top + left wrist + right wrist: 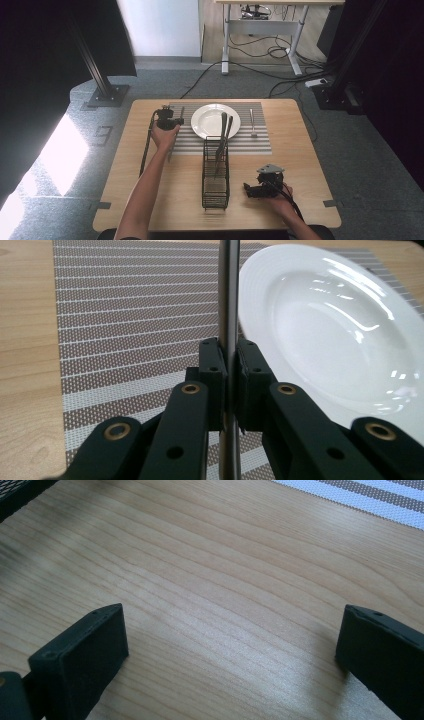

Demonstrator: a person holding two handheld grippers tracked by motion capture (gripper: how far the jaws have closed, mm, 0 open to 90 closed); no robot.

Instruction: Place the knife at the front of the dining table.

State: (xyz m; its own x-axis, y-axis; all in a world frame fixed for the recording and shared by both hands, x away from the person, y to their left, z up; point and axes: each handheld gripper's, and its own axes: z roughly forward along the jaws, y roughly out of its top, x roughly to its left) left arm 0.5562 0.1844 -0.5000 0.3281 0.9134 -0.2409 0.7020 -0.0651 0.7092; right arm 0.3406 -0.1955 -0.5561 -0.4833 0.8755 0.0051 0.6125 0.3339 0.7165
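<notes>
Left gripper view: the left gripper (229, 385) clamps a slim metal utensil (229, 300) over the striped placemat (125, 315), just left of the white plate (340, 335)

The utensil is a plain brushed-steel shaft, its working end hidden; it looks stiff, light and slippery, so a grip mid-handle suits. The right gripper (230, 645) hangs with jaws wide and nothing between them over the bare table (225, 570), by the wire caddy (215, 175)

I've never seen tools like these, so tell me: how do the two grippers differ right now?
The left gripper is clamped shut on a thin metal utensil above the striped placemat; the right gripper stands wide open, holding nothing, over bare wooden table. Both have black jaws and are hand-held.
</notes>
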